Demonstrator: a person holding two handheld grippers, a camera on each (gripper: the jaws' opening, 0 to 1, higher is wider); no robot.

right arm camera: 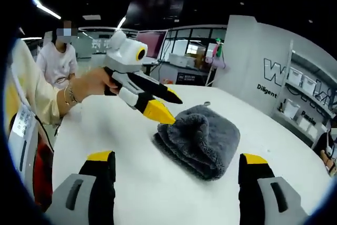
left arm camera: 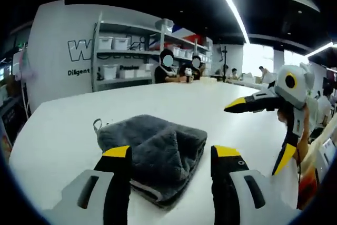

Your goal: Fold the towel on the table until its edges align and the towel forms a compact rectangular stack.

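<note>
From my seat both views are evenly bright. Long white ceiling light strips (left arm camera: 226, 3) give the light, and the glossy white table (left arm camera: 63, 130) throws back a soft sheen. The folded grey plush towel (right arm camera: 202, 140) casts only a faint shadow. Fisheye curvature bends the edges, and the distant shelves look soft.

A dark grey plush towel (left arm camera: 152, 154) lies folded into a thick, loosely layered bundle on the white surface (left arm camera: 63, 130), its rounded edges not squared. It sits just ahead of the left gripper (left arm camera: 171, 154), between its spread jaws.
</note>
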